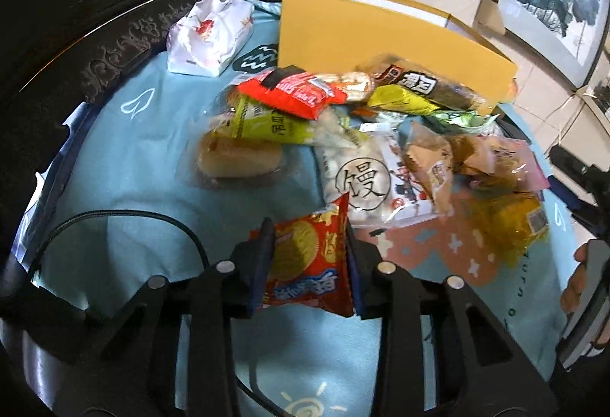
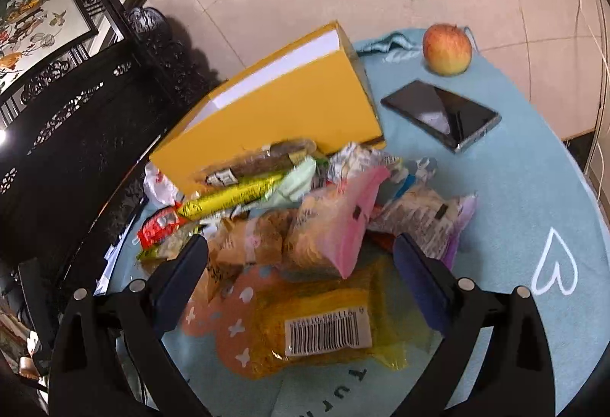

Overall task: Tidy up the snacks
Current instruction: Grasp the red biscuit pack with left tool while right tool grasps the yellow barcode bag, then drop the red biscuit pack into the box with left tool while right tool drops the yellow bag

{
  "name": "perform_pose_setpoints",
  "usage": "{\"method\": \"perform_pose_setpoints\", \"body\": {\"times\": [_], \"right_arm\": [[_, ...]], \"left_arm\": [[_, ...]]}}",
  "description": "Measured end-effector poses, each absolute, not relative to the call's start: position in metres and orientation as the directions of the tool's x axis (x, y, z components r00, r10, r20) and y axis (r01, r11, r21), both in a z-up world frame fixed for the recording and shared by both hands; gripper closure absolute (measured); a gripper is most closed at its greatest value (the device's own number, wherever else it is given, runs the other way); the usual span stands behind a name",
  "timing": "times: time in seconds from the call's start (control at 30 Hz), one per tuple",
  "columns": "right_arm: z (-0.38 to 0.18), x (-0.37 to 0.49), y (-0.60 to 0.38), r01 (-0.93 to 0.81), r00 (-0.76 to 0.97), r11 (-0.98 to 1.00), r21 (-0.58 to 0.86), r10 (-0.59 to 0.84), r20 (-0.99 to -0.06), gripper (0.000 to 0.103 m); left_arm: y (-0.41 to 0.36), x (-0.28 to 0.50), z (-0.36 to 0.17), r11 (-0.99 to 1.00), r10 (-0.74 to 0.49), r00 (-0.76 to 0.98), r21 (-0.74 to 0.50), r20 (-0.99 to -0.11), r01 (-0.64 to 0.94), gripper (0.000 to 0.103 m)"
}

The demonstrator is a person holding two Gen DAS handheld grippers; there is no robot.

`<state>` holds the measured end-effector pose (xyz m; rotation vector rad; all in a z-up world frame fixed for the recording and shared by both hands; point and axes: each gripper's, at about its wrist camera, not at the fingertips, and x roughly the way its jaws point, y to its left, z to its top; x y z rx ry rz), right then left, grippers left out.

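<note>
My left gripper point(image 1: 307, 226) is shut on a red biscuit packet point(image 1: 309, 264) and holds it above the blue cloth. A pile of snack packets point(image 1: 362, 135) lies in front of a yellow box point(image 1: 366, 36). My right gripper point(image 2: 301, 245) is open above a yellow packet with a barcode point(image 2: 324, 329), with a pink packet point(image 2: 335, 226) between its fingers farther on. The yellow box point(image 2: 282, 108) and the snack pile point(image 2: 286, 188) also show in the right wrist view.
A white wrapped packet point(image 1: 209, 32) lies at the far left of the blue cloth point(image 1: 133, 157). An apple point(image 2: 447, 49) and a phone point(image 2: 440, 114) lie to the right of the box. A dark carved cabinet point(image 2: 87, 135) stands to the left. A cable point(image 1: 126, 222) crosses the cloth.
</note>
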<state>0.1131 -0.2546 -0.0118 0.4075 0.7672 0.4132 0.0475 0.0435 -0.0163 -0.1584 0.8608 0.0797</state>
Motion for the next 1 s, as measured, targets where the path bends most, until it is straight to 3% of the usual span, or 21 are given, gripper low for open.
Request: {"method": "perform_pose_setpoints", "body": {"times": [0.13, 0.37, 0.43, 0.47, 0.6, 0.7, 0.83, 0.9, 1.0], "right_arm": [[-0.025, 0.106, -0.245, -0.213, 0.566, 0.865, 0.454, 0.488, -0.665, 0.005], [-0.045, 0.101, -0.205, -0.277, 0.516, 0.935, 0.222, 0.339, -0.787, 0.005], [-0.048, 0.098, -0.195, -0.297, 0.531, 0.943, 0.151, 0.295, -0.794, 0.006], [-0.049, 0.097, -0.193, -0.303, 0.537, 0.944, 0.127, 0.28, -0.796, 0.008], [-0.047, 0.092, -0.192, -0.316, 0.552, 0.942, 0.111, 0.278, -0.787, 0.027], [-0.044, 0.089, -0.196, -0.301, 0.556, 0.945, 0.129, 0.284, -0.782, 0.03], [-0.036, 0.083, -0.204, -0.296, 0.565, 0.938, 0.18, 0.323, -0.759, 0.03], [-0.029, 0.078, -0.209, -0.297, 0.575, 0.932, 0.208, 0.348, -0.741, 0.03], [-0.017, 0.073, -0.217, -0.305, 0.592, 0.922, 0.237, 0.379, -0.712, 0.03]], "left_arm": [[0.046, 0.048, -0.022, 0.986, -0.015, 0.645, -0.12, -0.764, -0.118, 0.069], [0.046, 0.051, -0.032, 0.985, -0.039, 0.641, -0.136, -0.767, -0.103, 0.062], [0.046, 0.052, -0.035, 0.986, -0.038, 0.633, -0.132, -0.773, -0.103, 0.051], [0.047, 0.054, -0.039, 0.985, -0.033, 0.616, -0.131, -0.787, -0.115, 0.04], [0.05, 0.055, -0.049, 0.983, -0.027, 0.608, -0.131, -0.793, -0.127, 0.032], [0.05, 0.056, -0.051, 0.985, -0.012, 0.608, -0.115, -0.794, -0.13, 0.026], [0.043, 0.055, -0.054, 0.991, 0.025, 0.616, -0.061, -0.788, -0.119, 0.028], [0.043, 0.052, -0.053, 0.991, 0.029, 0.623, -0.06, -0.782, -0.121, 0.046], [0.047, 0.048, -0.046, 0.988, -0.047, 0.624, -0.13, -0.78, -0.088, 0.05]]}}
